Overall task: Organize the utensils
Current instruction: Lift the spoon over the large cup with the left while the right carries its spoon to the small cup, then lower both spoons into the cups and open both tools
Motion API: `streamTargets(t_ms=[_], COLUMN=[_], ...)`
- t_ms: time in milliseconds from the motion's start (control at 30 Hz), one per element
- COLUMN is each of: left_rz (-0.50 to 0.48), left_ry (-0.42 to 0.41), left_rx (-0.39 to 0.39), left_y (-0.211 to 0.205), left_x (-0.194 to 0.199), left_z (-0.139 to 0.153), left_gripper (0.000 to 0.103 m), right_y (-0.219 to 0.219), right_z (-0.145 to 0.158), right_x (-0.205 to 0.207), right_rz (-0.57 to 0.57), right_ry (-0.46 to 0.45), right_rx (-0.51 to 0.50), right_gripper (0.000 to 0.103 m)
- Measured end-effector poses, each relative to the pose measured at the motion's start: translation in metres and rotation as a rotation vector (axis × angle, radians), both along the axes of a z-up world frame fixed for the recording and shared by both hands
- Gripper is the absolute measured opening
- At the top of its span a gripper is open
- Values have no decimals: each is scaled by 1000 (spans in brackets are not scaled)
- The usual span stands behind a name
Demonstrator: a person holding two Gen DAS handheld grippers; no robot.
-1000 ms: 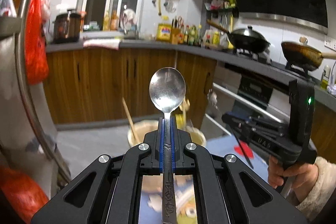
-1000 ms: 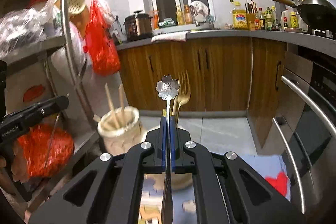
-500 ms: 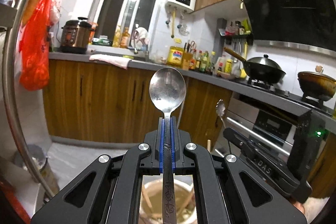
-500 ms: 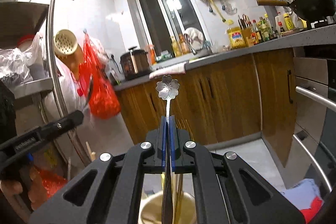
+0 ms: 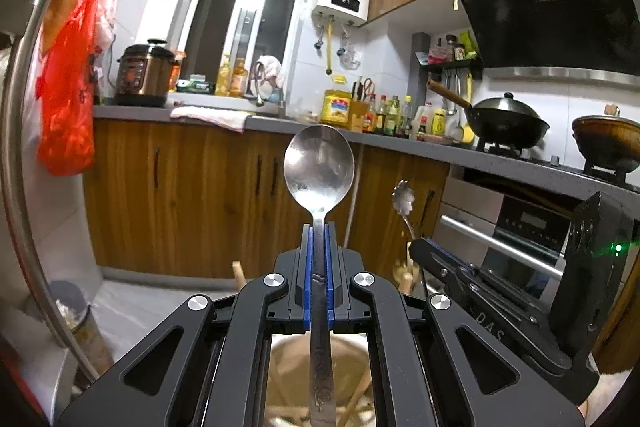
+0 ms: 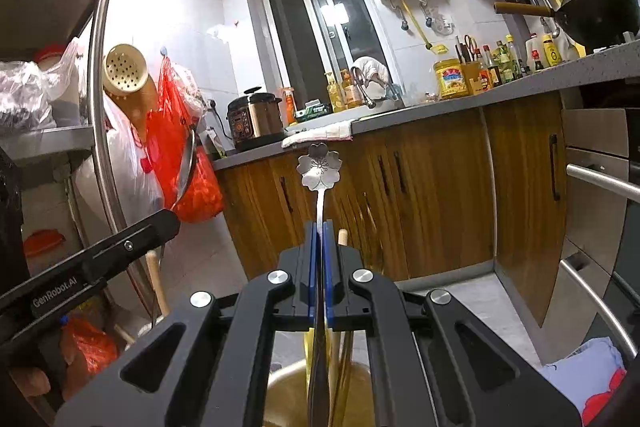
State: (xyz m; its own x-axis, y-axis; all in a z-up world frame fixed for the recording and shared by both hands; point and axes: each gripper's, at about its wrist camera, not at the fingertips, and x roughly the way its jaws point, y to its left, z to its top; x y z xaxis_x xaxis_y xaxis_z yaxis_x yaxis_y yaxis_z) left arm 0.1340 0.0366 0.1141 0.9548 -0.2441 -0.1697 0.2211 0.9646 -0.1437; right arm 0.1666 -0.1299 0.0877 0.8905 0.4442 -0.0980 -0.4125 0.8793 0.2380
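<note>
Left tongs (image 5: 319, 239) clamped on big spoon (image 5: 319, 169), right tongs (image 6: 319, 239) clamped on flower-end spoon (image 6: 319, 166); both handles upright, holder cup (image 6: 316, 387) directly below each, right looks nearer.

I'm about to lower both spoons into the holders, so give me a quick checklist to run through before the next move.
1. Left gripper shut on the round spoon: ok.
2. Right gripper shut on the flower spoon: ok.
3. Both spoons upright, bowls up, handles pointing down: ok.
4. Beige holder below the left gripper: ok.
5. Free room in that holder among the wooden sticks: cannot tell.
6. Holder under the right gripper, with room beside the yellow utensil: cannot tell.
</note>
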Motion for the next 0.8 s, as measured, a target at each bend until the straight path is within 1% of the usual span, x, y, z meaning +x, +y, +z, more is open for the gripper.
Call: streamTargets(t_ms=[100,167,367,600,700,800], left_rz=[-8,-25,-42,-65,-58,-65], left_ry=[24,50,91,175,182,194], left_rx=[-18,-17,35,74,110,117], left_y=[5,7,6,4,-1,-4], left_x=[-4,-7,-22,-23,-22,-21], left_z=[-3,-6,-12,-24,-29,-31], left_gripper=[6,6,6,6,6,6], right_y=[-3,-9,-20,-22,-22,-20], right_z=[-3,-5,-8,-16,-20,-25], right_x=[-3,-5,-15,-28,-27,-27], right_rz=[3,11,36,100,118,119], right_ry=[17,29,51,101,148,177], right_rx=[-11,-4,7,-64,-76,-99], right_gripper=[3,3,3,3,3,3])
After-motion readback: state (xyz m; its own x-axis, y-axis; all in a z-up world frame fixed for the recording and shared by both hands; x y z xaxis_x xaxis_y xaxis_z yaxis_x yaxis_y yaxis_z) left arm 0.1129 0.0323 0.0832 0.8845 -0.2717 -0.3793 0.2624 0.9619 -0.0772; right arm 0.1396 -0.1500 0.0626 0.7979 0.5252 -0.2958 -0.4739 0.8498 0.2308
